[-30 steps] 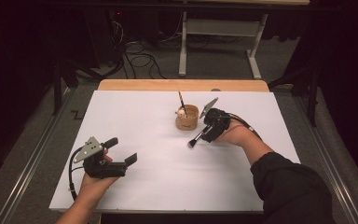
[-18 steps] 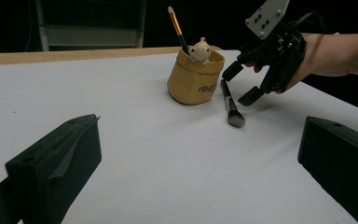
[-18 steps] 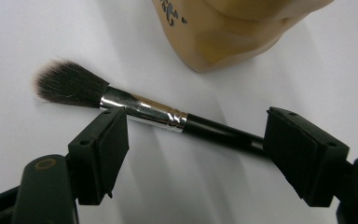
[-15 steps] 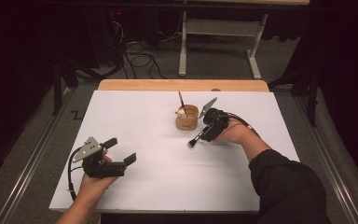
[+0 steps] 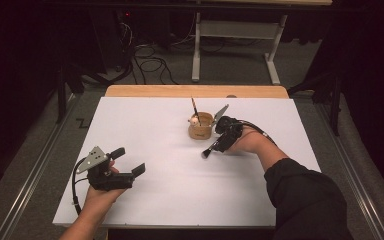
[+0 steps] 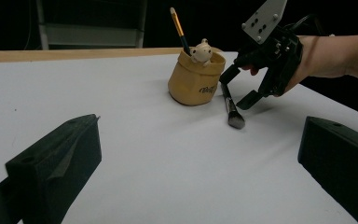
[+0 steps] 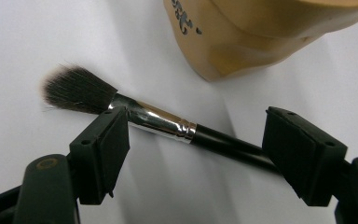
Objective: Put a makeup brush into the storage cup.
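The makeup brush [image 7: 135, 116] is lying flat on the white bench [image 5: 145, 125], right beside the tan pot [image 5: 200, 126]. My right gripper [image 5: 219, 145] has its jaws spread around the brush, not pinching. My left gripper [image 5: 130, 161] idles well apart, jaws spread.

I've got a makeup brush [image 7: 158, 122] flat on the white sheet, black handle, silver ferrule, fluffy dark bristles, lying just beside a tan pouch-style holder [image 5: 200, 127] – upright, little figure on its rim, another brush standing inside.
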Demonstrator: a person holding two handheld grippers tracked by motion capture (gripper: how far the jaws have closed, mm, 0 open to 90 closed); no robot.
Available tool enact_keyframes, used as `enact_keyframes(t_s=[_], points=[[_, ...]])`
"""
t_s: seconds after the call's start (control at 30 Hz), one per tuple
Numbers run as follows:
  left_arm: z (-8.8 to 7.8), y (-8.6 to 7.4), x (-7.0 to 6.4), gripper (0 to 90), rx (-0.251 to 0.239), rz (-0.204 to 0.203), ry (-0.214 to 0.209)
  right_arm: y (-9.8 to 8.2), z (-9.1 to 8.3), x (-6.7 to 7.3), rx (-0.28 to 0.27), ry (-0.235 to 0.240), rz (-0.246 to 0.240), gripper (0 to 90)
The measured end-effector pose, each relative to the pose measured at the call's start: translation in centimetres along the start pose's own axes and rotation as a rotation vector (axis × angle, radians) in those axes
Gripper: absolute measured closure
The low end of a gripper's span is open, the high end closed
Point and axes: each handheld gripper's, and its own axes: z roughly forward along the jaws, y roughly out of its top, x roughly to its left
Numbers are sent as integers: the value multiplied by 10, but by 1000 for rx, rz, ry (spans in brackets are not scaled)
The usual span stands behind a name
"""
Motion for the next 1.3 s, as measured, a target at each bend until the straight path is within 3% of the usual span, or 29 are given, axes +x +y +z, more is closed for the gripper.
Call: enact_keyframes(t_s=[0.5,0.67,1.3], points=[[-1,0,0,1,-2,0,1,-2,-1,-2,38,8,4,325],[-1,0,0,2,-3,-2,2,-3,0,-2,35,-1,-13,316],[-1,-1,0,2,-1,-7,2,-3,2,-5,26,11,-5,271]])
